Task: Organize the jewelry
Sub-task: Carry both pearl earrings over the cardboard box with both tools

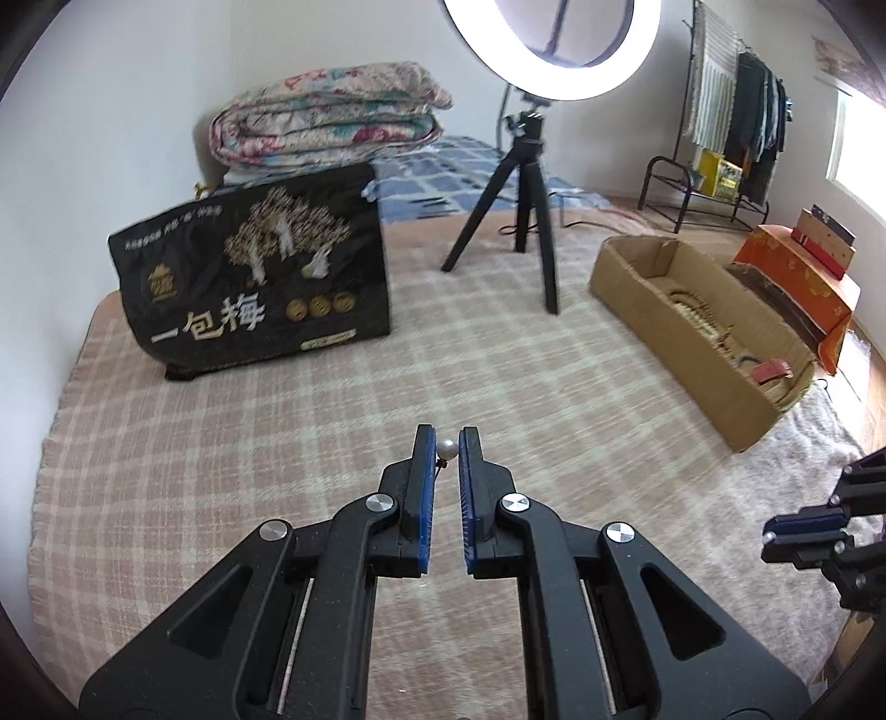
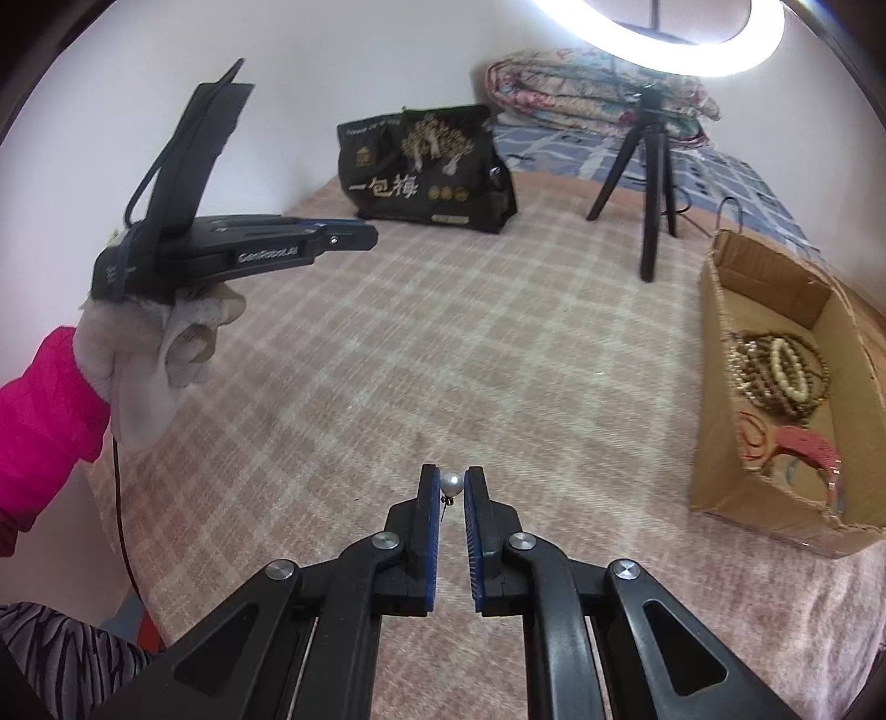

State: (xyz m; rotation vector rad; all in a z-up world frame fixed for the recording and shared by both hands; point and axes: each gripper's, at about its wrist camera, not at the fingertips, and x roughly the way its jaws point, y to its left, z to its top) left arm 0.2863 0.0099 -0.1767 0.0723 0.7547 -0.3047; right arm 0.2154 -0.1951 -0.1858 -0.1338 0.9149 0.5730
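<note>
My left gripper is shut on a white pearl earring, pinched at the fingertips above the pink plaid blanket. My right gripper is likewise shut on a second pearl earring, its small post hanging below the pearl. The open cardboard box at the right holds bead bracelets and a red cord piece; it also shows as the cardboard box in the left wrist view. A gloved hand carries the left gripper at the upper left of the right wrist view.
A black printed bag stands at the back left. A black tripod with a lit ring light stands mid-back. A folded quilt lies behind. An orange box sits beyond the cardboard box, a clothes rack by the wall.
</note>
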